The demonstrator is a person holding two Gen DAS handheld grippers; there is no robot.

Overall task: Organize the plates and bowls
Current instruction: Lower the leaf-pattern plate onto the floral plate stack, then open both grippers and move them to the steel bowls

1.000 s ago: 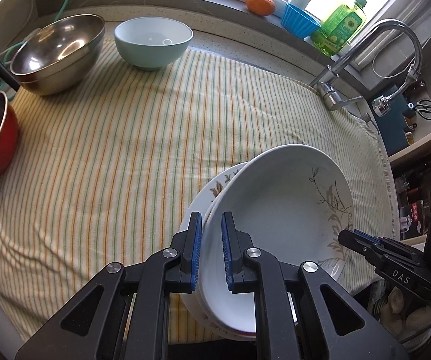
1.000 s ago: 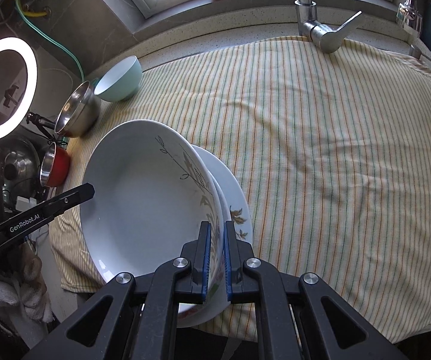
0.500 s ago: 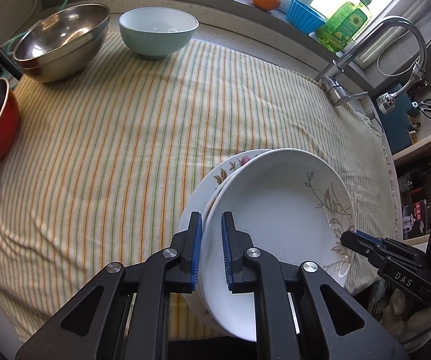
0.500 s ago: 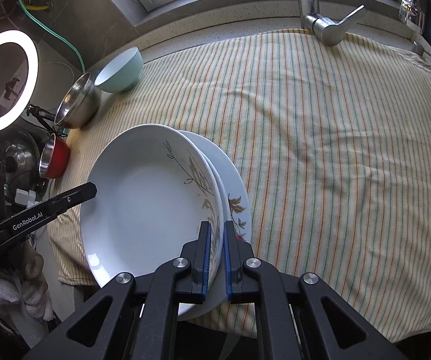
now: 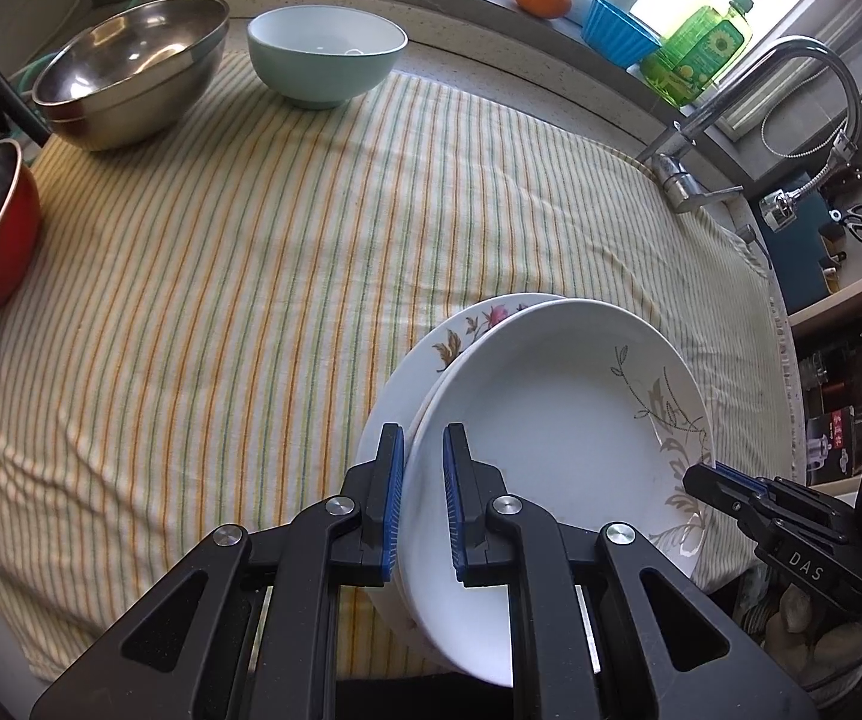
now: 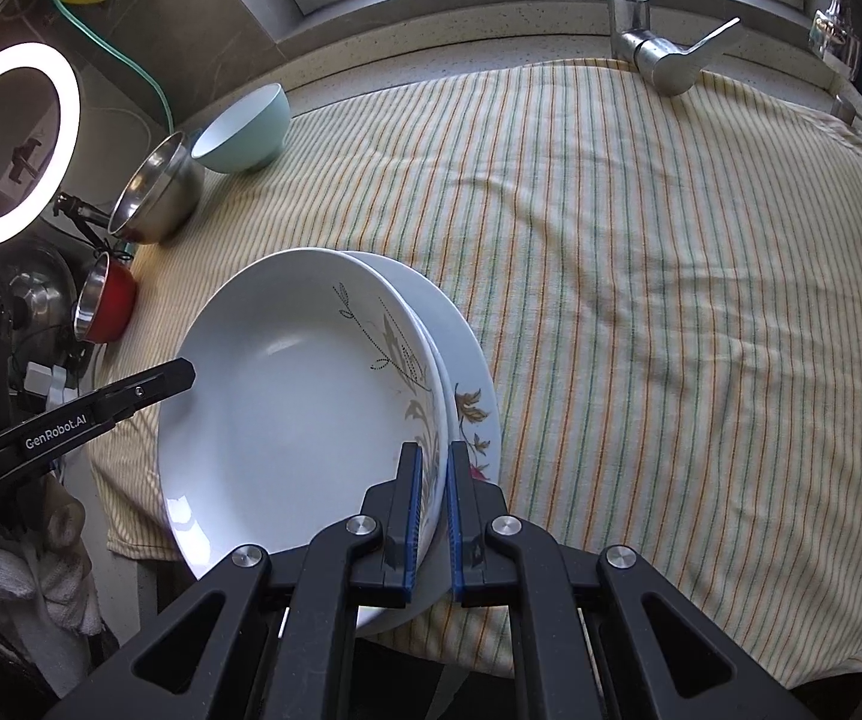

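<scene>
two plates (image 5: 556, 420) – three bowls (image 5: 326, 54)

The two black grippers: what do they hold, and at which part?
Left gripper and right gripper both clamp the stack of white patterned plates at its rim, on opposite sides.

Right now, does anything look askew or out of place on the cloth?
Mostly tidy. The two plates overhang the near edge of the cloth, stacked off-centre, both grippers clamped on their rims. The bowls sit upright, and nothing looks spilled or broken.
</scene>
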